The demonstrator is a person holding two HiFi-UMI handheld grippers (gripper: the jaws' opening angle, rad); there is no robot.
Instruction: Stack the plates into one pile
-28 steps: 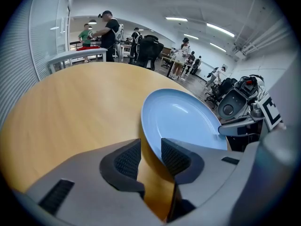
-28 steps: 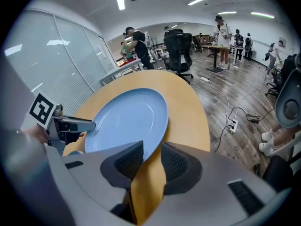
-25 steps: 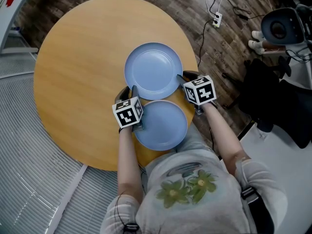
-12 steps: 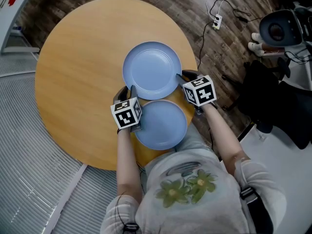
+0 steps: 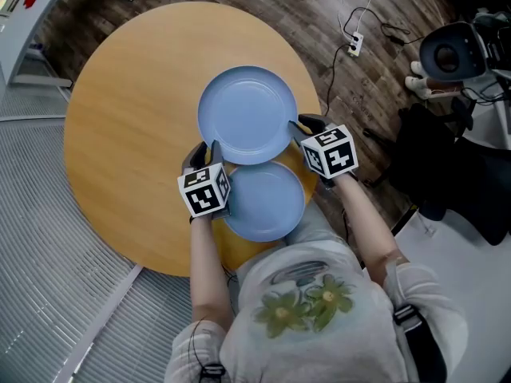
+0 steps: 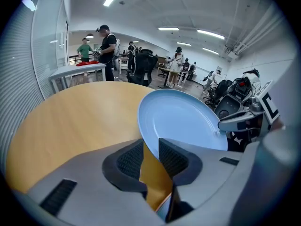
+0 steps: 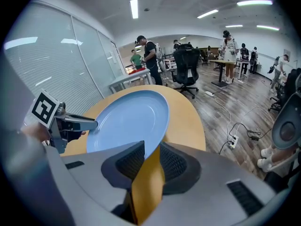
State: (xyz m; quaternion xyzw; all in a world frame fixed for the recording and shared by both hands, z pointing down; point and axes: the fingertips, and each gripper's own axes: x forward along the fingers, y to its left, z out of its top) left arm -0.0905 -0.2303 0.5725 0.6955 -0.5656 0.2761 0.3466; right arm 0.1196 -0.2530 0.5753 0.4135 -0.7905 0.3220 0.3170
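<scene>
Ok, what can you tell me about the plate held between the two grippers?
The far plate is round, pale blue, plain and glossy, perhaps ceramic or melamine, with a shallow well and a raised rim. It is empty. The left gripper and right gripper each clamp its rim, on opposite sides of its near half. It seems held just above the wooden table, with its near edge overlapping the second plate.

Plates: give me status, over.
Left tool and right tool clamped on rim of far plate, opposite sides. It's tilted, off the table, edge over near plate. Nothing in the way.
</scene>
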